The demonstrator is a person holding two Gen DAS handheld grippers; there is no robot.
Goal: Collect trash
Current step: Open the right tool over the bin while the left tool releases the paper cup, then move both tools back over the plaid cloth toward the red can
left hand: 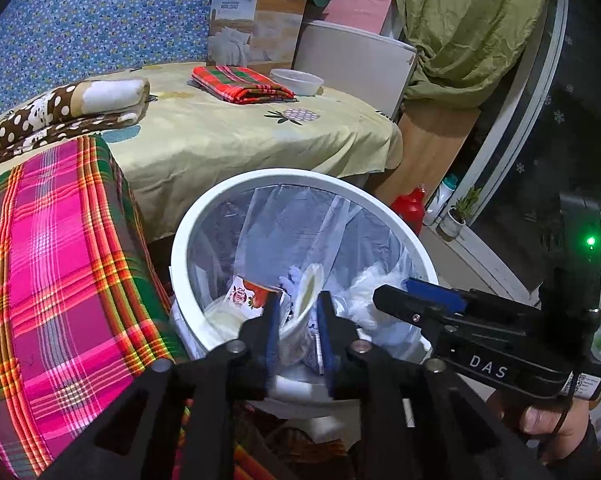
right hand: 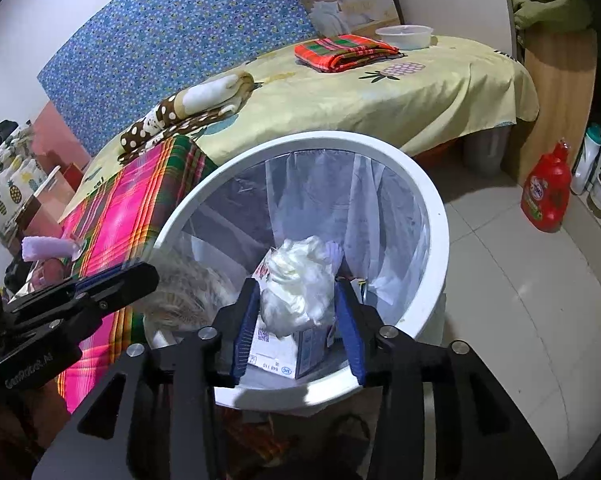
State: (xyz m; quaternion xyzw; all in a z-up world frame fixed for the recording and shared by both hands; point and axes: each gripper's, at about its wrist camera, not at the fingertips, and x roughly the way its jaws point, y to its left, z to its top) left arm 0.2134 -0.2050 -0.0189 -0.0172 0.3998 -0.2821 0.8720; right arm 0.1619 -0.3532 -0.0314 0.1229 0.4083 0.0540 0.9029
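Left gripper (left hand: 298,312): cup (left hand: 300,312), seemingly loose.

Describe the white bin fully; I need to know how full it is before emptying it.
The white bin is round, looks plastic, stands upright on the tiled floor against the plaid-covered bed edge. A clear liner bag hangs inside. Trash lies low: a carton, a crumpled plastic wad. Both grippers hover over its near rim.

Looks like a home bedroom: bed (left hand: 228,136) under a yellow sheet, folded blankets (left hand: 72,110), quilt box (left hand: 256,24), detergent bottle (right hand: 546,196) on tiled floor (right hand: 512,280).
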